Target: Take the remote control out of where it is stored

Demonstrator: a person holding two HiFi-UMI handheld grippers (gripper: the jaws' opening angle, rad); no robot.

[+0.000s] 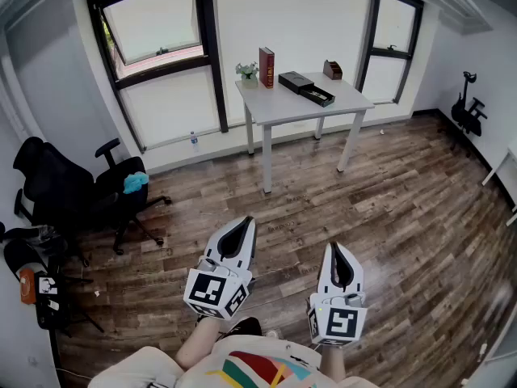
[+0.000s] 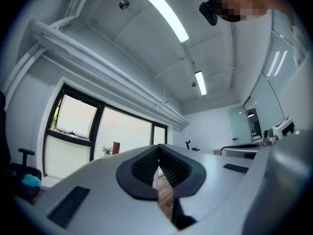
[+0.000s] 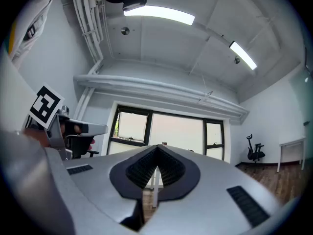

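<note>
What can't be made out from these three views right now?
- Remote control: not identifiable; in the head view the items on the white table are too small, the black box included.
- Left gripper view: the shut left claw hides the table; only the red book peeks over it.
- Right gripper view: the shut right claw covers the table except its legs.

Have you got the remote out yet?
Not yet; nothing looks done. Both the left gripper and right gripper are shut and empty, held above the floor, apart from the table. Left: walk over and search the black box there for the remote.
</note>
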